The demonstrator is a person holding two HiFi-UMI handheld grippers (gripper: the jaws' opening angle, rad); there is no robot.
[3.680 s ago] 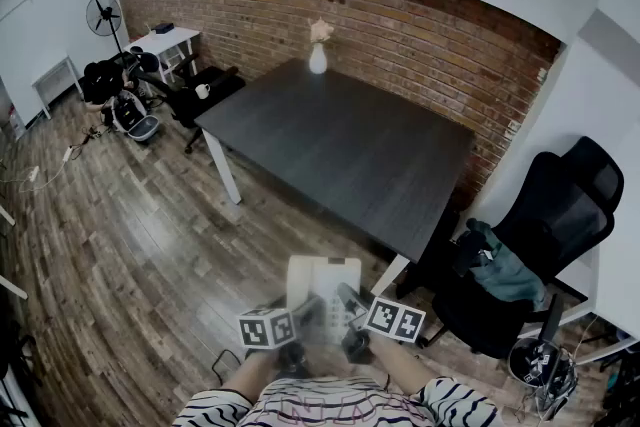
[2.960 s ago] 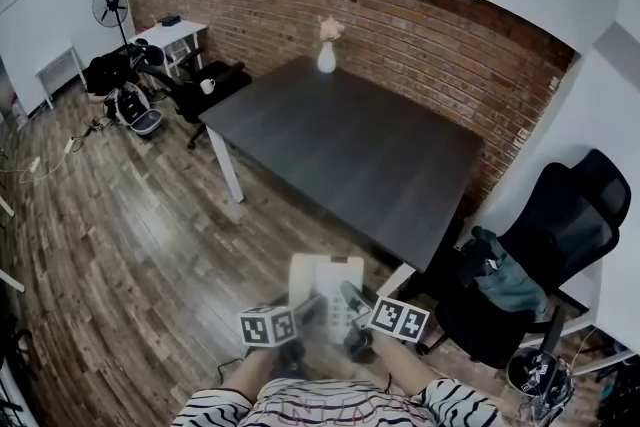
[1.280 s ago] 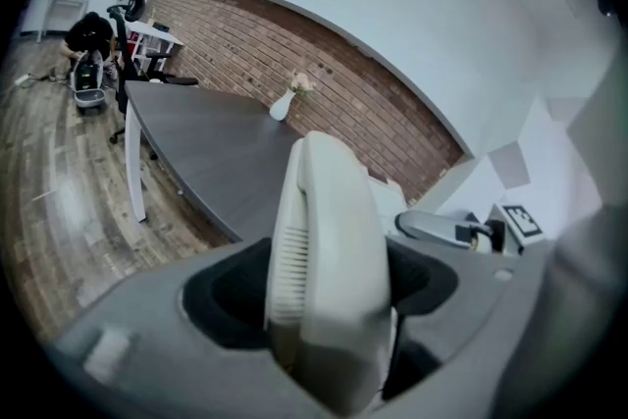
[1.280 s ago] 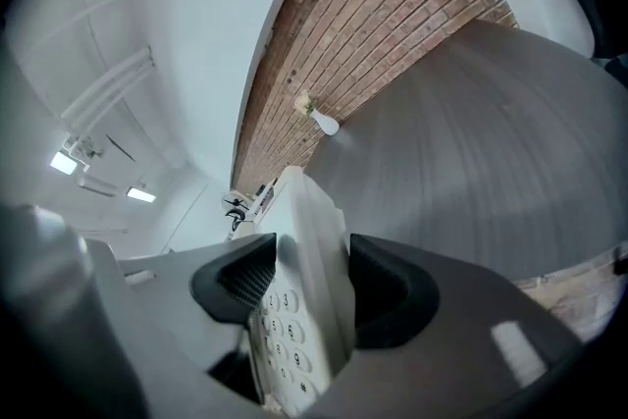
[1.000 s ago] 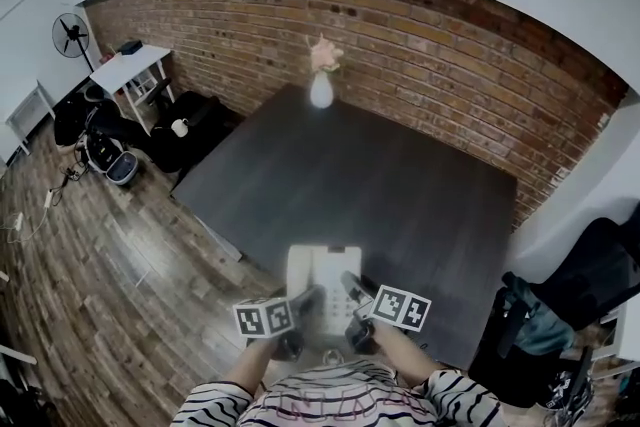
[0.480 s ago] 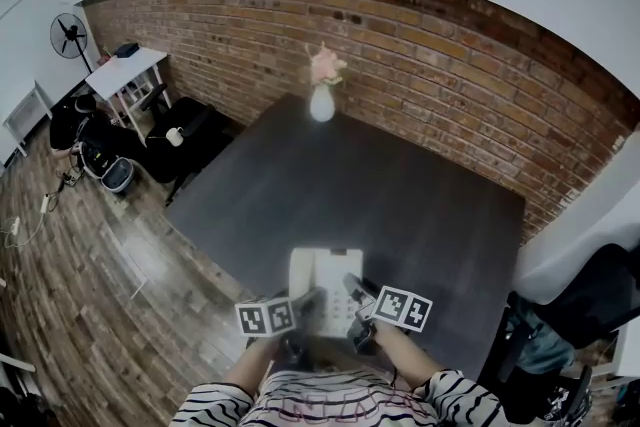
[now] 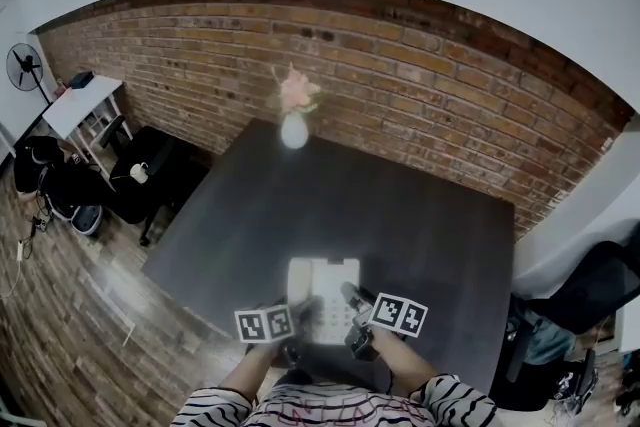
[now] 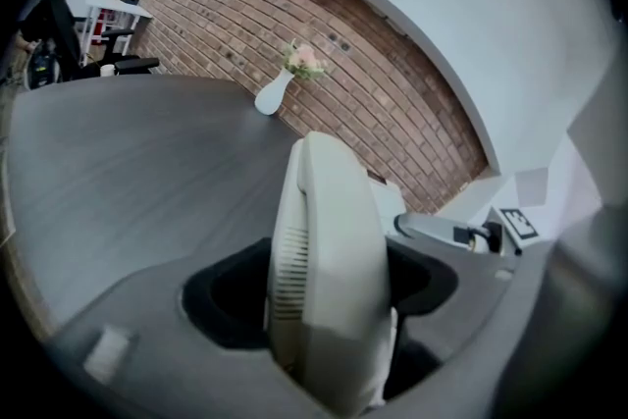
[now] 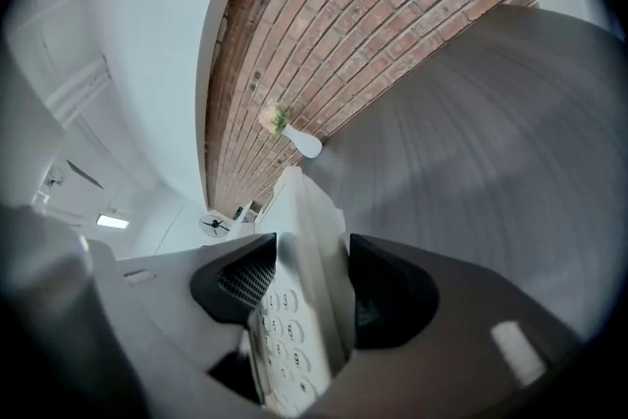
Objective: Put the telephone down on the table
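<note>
A white desk telephone is held between my two grippers over the near part of the dark table. My left gripper is shut on its handset side, the pads pressing both faces. On the keypad side, my right gripper is shut too, and the number keys show between its jaws. The phone lies roughly flat in the head view. I cannot tell whether it touches the tabletop.
A white vase with a pink flower stands at the table's far edge by the brick wall. A black office chair is at the right. At the left are a white side table and dark bags on the wood floor.
I have come forward to the table. The phone, carried over the floor by the table's corner before, now hangs over the tabletop's near part. Both grips are unchanged.
</note>
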